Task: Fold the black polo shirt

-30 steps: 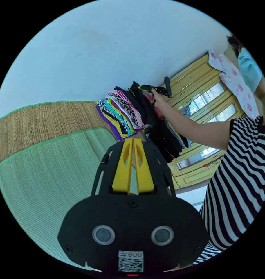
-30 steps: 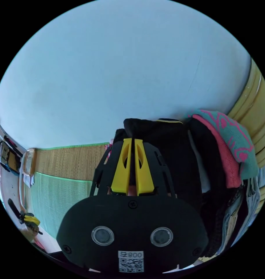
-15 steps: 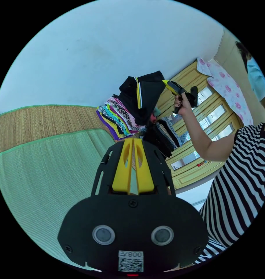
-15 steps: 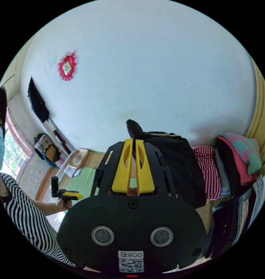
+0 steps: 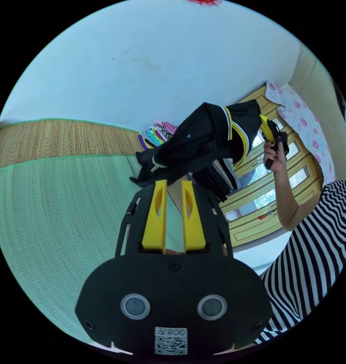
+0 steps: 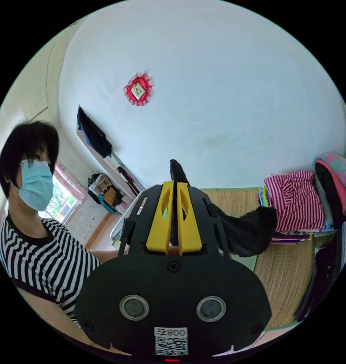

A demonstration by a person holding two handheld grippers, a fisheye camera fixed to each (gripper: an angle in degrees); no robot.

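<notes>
The black polo shirt [image 5: 203,140], trimmed with yellow and white stripes, hangs in the air over the mat's edge. In the left gripper view, my right gripper [image 5: 269,131] holds it up by one end, near the cabinet. My left gripper [image 5: 173,184] stands open just below the shirt's drooping lower edge, with nothing between its jaws. In the right gripper view, my right gripper [image 6: 173,184] is shut on a bunch of the black polo shirt [image 6: 248,231], which sags away to the right.
A stack of folded colourful clothes [image 5: 157,132] [image 6: 294,204] sits against the wall, with dark clothes beside it. A green mat [image 5: 66,212] lies over a woven straw mat [image 5: 59,136]. A yellow cabinet [image 5: 263,197] stands behind. A person in a striped top [image 6: 44,250] is close.
My right gripper has lifted the polo off the clothes pile and swung it out toward the green mat. My left jaws have opened from shut.
</notes>
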